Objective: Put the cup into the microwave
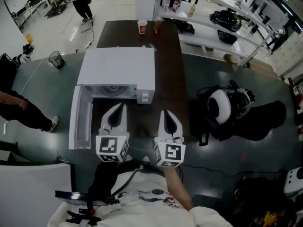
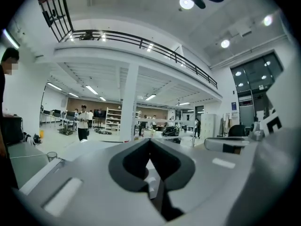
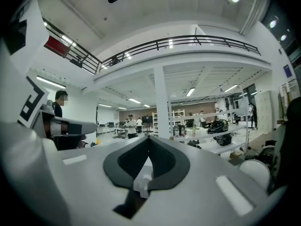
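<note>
Both tongs are closed and empty: the left gripper (image 1: 121,107) and the right gripper (image 1: 164,113) have their tips pinched together with nothing between them, and both gripper views confirm it (left gripper (image 2: 149,141), right gripper (image 3: 149,138)). They are held side by side and level, just in front of the person. The cup (image 1: 142,27), red and white and upright, sits at the far end of the dark table (image 1: 168,74), at 12 o'clock from the microwave (image 1: 118,65) and well apart from both grippers. A small orange item (image 1: 157,25), too small to identify, stands just beside it at 3 o'clock. The microwave door (image 1: 79,122) is swung open at about 8 o'clock from the body, and the cavity (image 1: 112,89) faces the person. A dark bag with a white helmet (image 1: 218,105) lies at 3 o'clock from the grippers. The step looks like the reach for the cup, with nothing grabbed yet. To do it well, the right gripper seems the better choice. It should go past the 3 o'clock side of the microwave and open wide before arriving. It should close on the cup wall around mid-height, keeping clear of the orange item. The cup should stay upright as it comes round to the front and goes in low. The risk is clipping the microwave top or the door.
</note>
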{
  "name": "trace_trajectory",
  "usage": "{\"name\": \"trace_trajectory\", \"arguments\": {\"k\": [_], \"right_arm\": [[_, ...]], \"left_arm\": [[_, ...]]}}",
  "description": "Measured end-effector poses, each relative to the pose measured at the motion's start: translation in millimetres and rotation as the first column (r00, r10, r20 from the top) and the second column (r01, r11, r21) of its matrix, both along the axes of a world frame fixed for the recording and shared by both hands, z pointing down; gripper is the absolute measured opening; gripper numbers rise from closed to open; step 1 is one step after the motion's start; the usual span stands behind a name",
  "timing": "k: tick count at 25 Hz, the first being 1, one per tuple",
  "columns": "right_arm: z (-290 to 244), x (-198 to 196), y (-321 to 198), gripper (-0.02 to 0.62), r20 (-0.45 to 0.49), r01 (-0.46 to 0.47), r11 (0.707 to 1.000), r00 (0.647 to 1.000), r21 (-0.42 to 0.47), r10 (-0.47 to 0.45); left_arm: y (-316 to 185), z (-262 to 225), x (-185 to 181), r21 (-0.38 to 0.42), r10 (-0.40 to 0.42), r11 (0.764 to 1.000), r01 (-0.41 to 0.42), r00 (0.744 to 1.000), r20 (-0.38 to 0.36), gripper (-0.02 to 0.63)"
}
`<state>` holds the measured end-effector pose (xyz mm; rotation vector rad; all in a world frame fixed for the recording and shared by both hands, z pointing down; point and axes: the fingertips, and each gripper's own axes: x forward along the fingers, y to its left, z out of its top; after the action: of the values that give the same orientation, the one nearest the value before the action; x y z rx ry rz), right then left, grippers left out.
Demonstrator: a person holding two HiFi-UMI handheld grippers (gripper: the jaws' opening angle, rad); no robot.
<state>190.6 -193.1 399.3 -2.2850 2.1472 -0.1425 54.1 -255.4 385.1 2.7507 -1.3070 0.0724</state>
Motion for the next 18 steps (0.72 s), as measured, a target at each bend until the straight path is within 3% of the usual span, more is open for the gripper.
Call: {"name": "trace_trajectory", "arguments": {"k": [4,18], "right_arm": [[12,18,10,0.002,0.017,-0.043,0.999,0.999,-0.031,0.043],[22,8,47,0.002,0.025,0.024,0.998,0.999,-0.051,-0.023]], "left_arm": [[16,7,13,-0.061,0.063,0.996,-0.066,0.997,-0.045,-0.002],[61,23,8,-0.093,0.05,0.994,-0.051,0.999,-0.018,0.0]]}}
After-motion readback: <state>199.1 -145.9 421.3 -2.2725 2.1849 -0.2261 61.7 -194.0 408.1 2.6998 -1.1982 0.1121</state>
